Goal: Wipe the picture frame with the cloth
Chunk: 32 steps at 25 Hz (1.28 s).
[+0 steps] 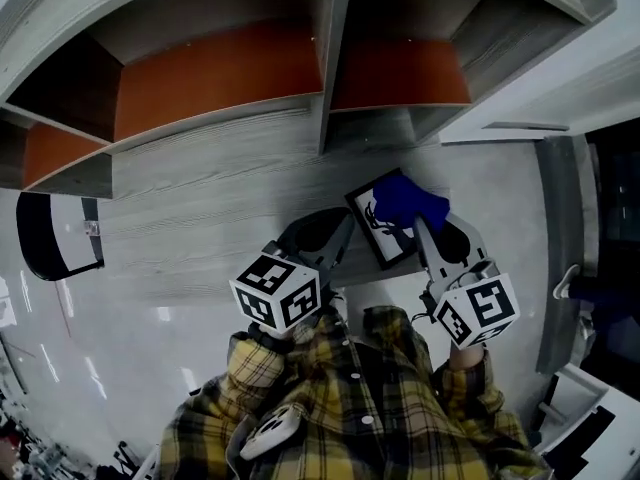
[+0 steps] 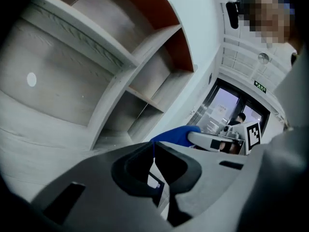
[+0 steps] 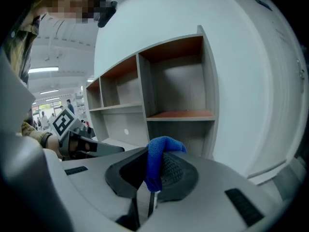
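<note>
Two tongs were in use, one in each hand. The left tongs were clenched on one edge of the picture frame, which showed edge-on between the jaws in the left gripper view. The right tongs were clenched on the blue cloth, with a fold of cloth bulging above the closed jaws. In the head view the cloth lay against the upper right part of the frame. Both tools were held close in front of the person's plaid shirt, above a grey wood-grain counter. Behind the counter stood a grey shelf unit with orange back panels. To the left, a glossy white floor was visible.
</note>
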Each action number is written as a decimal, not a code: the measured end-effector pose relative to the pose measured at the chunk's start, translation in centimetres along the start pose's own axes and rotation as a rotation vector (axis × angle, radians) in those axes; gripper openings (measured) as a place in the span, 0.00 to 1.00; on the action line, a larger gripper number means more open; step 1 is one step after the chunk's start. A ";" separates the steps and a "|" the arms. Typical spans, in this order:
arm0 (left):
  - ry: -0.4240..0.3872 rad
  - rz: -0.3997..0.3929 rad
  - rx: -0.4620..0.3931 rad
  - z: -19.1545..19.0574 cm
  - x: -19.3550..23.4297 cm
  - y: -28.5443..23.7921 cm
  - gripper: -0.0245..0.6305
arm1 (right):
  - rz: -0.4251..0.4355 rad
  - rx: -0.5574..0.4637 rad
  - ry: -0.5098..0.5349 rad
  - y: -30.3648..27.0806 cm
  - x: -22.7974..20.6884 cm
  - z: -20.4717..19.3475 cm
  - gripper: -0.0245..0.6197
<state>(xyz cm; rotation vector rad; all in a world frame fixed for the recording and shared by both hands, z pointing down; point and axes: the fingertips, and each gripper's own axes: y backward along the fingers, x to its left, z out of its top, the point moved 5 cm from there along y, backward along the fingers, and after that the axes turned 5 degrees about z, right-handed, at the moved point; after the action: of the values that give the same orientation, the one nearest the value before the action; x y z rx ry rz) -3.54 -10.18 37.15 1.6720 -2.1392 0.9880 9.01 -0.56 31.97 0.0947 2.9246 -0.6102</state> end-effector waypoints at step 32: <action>0.252 0.279 0.369 -18.3 5.9 -10.4 0.14 | 0.128 0.178 -0.130 -3.8 -4.7 -10.8 0.10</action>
<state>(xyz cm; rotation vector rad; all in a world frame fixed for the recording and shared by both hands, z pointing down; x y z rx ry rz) 0.50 -4.07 57.71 1.3117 -2.1496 1.6640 11.85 0.20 44.04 0.2503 2.7096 -0.8210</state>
